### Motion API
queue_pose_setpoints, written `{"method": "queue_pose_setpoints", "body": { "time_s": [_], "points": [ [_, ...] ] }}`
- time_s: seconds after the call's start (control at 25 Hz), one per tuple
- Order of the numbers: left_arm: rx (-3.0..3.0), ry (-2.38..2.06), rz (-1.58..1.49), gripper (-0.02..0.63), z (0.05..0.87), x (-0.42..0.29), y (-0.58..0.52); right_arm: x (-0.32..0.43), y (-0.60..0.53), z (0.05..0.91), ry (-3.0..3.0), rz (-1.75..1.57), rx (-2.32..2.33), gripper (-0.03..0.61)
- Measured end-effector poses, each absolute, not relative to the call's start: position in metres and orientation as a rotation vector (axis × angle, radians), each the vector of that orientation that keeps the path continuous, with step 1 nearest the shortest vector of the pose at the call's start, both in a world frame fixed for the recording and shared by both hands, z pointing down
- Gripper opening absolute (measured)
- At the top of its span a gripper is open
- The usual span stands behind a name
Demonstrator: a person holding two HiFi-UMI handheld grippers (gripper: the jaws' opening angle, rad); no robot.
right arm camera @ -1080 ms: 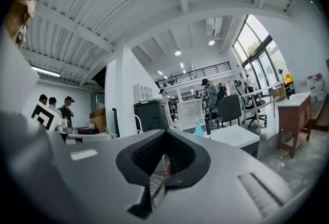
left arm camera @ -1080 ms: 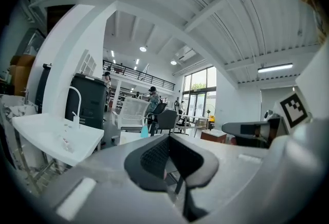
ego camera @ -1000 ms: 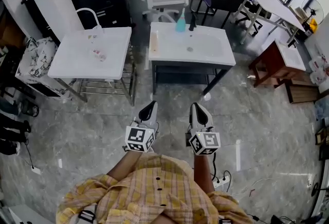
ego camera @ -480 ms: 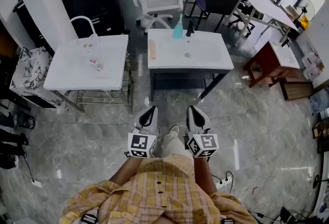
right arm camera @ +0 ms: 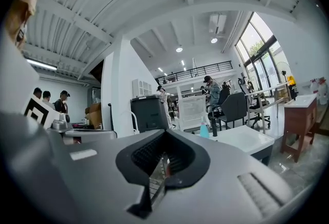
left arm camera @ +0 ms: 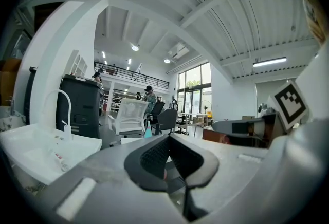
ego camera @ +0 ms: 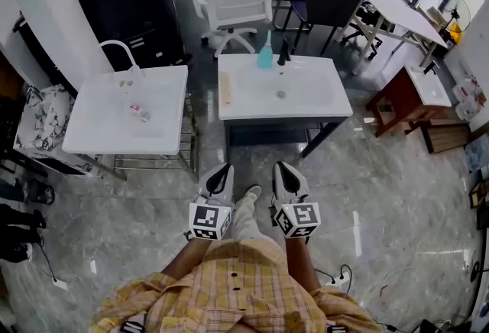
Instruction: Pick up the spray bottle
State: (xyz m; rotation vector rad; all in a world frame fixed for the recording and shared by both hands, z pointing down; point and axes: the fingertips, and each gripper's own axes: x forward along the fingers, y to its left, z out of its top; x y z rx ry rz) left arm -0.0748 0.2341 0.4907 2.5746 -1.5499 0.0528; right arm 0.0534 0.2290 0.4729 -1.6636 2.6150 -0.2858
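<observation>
One spray bottle (ego camera: 265, 55) on white sink table (ego camera: 252, 111), grey floor (ego camera: 382, 171); L tool (ego camera: 223, 169), R tool (ego camera: 281, 167) closed, empty.

Daylight pours through tall windows (right arm camera: 259, 58) far ahead and right of the right claw (right arm camera: 162, 165), and ceiling lamps (left arm camera: 134, 48) glow high above the left claw (left arm camera: 165, 170). The light is bright and even, the shadows soft. The polished floor (ego camera: 356, 223) shows pale glare streaks right of the right claw. Both claw views bend strongly toward black corners. The near claw bodies look soft and the far room looks sharper.
</observation>
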Motion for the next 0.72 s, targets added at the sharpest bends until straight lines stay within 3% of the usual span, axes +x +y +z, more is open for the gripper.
{"method": "queue_pose_setpoints", "body": {
  "time_s": [0.72],
  "points": [
    [2.587, -1.548, 0.056, -0.002, 0.472, -0.055, 0.023, 0.069, 0.021, 0.458, 2.602, -0.318, -1.649, 0.0]
  ]
}}
